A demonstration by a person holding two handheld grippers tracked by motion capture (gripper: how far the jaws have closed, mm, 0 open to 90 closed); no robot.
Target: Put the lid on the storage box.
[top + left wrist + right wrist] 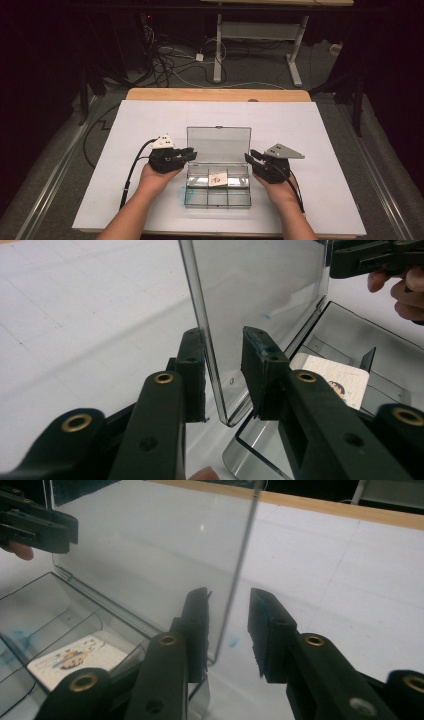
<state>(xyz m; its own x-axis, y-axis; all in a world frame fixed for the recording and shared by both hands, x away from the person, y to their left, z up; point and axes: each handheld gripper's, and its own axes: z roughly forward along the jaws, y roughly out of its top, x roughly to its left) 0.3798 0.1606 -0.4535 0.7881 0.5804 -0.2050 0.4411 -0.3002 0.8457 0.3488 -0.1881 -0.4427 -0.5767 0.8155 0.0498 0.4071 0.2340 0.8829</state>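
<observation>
Straddling the upright lid [218, 144] of a clear box [218, 190], the two grippers sit one at each side edge — a symmetrical hold, likely so the thin panel swings evenly on its hinge instead of twisting. In the left gripper view the left gripper [225, 375] has the lid's edge between its jaws; the pads stand a little off the plastic, not yet pinching. The right gripper [229, 625] shows the same: edge in the gap, jaws parted, nothing clamped. The box rests mid-sheet on the white table [320, 150], its base toward the person, lid rising from the far side. A card [218, 179] lies in one middle compartment — probably why the base stays flat.
</observation>
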